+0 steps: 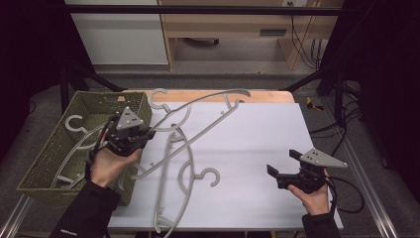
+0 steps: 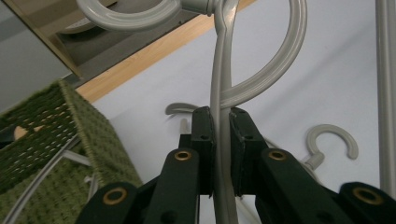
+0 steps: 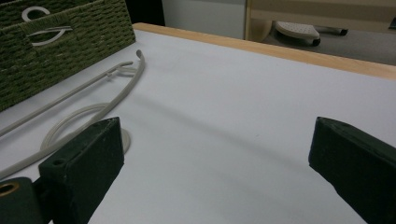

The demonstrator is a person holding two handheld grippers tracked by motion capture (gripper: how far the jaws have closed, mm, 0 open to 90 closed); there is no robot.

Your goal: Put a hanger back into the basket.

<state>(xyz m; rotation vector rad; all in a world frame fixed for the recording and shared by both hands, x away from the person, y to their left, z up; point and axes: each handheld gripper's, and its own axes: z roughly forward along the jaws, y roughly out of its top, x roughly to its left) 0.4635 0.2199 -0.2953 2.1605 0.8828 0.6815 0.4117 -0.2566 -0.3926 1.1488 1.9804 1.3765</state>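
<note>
Gripping a grey hanger (image 2: 219, 84) by its thin bar, the left gripper (image 1: 130, 133) is holding it raised beside the green woven basket (image 1: 44, 163), jaws pinched nearly shut on the plastic. In the high view this hanger (image 1: 198, 106) is stretching from the gripper across the far part of the white table (image 1: 257, 148), its hooks poking up near the wooden edge. The step in hand looks like moving hangers off the table into the basket, where one hanger (image 1: 74, 124) is already lying. Next, the raised one needs swinging over the basket rim and lowering in flat, which is calling for care, since its long arm is crossing over two more hangers (image 1: 183, 173) lying tangled on the table and could be snagging them. The right gripper (image 1: 287, 171) is waiting low at the table's right side, jaws wide apart and holding nothing.
</note>
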